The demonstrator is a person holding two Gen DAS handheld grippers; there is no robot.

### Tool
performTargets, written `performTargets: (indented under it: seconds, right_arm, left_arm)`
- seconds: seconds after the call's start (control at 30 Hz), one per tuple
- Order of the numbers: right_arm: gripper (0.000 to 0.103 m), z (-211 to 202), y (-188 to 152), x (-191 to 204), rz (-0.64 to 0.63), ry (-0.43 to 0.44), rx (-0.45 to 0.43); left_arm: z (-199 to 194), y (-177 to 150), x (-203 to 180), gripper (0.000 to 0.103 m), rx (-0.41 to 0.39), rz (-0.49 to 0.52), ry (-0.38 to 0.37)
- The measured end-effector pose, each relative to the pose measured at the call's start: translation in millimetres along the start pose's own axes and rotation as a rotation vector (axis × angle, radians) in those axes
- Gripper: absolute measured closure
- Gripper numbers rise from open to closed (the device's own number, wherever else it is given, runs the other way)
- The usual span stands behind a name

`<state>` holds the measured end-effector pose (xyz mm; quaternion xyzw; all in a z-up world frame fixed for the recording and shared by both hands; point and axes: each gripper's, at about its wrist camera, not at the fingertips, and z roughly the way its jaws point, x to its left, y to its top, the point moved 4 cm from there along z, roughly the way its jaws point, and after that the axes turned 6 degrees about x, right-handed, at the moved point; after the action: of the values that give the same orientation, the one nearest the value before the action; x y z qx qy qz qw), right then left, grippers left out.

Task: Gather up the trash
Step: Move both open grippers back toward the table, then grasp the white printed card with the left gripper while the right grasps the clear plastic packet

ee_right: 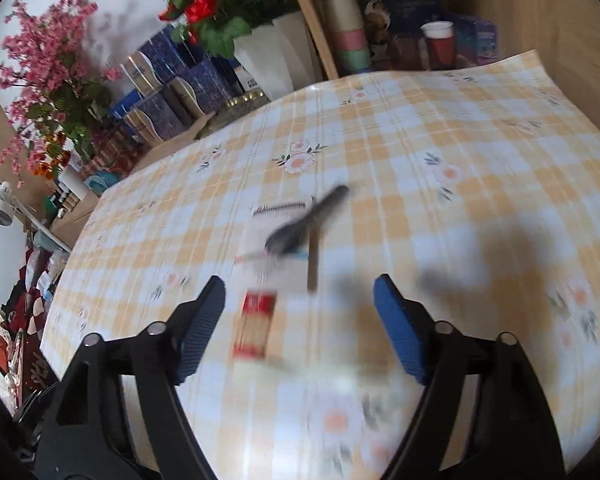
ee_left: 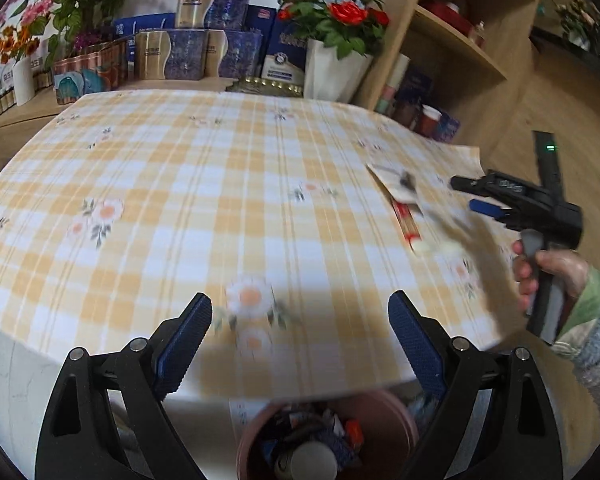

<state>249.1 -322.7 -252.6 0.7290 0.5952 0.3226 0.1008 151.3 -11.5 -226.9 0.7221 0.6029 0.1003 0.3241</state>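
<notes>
A pink bin holding several wrappers and a can stands on the floor below the table's near edge, between my left gripper's fingers. My left gripper is open and empty over the table's near edge. My right gripper is open and empty, low over a small pile: a red and tan packet, a white spiral notepad and a dark comb. The pile also shows at the right in the left wrist view, just left of the right gripper. Both views are motion-blurred.
A yellow checked floral cloth covers the table. Behind it stand blue and gold boxes, a white pot of red roses and pink flowers. A wooden shelf unit with cups and jars stands at the right.
</notes>
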Motion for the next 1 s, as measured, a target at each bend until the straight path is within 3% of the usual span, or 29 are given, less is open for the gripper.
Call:
performTargets:
  seconds: [0.2, 0.37, 0.4, 0.53, 0.57, 0.8, 0.93, 1.0]
  right_arm:
    - [0.038, 64, 36, -7, 0.093, -0.045, 0.085]
    - [0.043, 84, 49, -8, 0.116, -0.079, 0.087]
    - [0.048, 86, 51, -6, 0.102, -0.092, 0.085]
    - [0.085, 87, 53, 5, 0.050, -0.077, 0.108]
    - [0.088, 85, 53, 5, 0.046, -0.076, 0.111]
    - [0.089, 35, 53, 1, 0.093, 0.089, 0.001]
    - [0.090, 8, 47, -14, 0.100, 0.110, -0.041]
    - [0.090, -4, 43, -24, 0.102, 0.105, -0.061]
  left_arm:
    - [18, 23, 5, 0.016, -0.006, 0.002, -0.008]
    - [35, 30, 10, 0.016, 0.010, -0.009, -0.014]
    - [38, 31, 11, 0.016, 0.015, -0.012, -0.015]
    - [48, 36, 10, 0.018, 0.030, -0.017, -0.021]
    - [50, 37, 8, 0.018, 0.033, -0.016, -0.025]
    - [74, 67, -36, 0.018, 0.058, 0.071, -0.058]
    - [100, 89, -69, 0.017, 0.096, 0.103, -0.073]
    - [120, 99, -88, 0.012, 0.133, 0.109, -0.069]
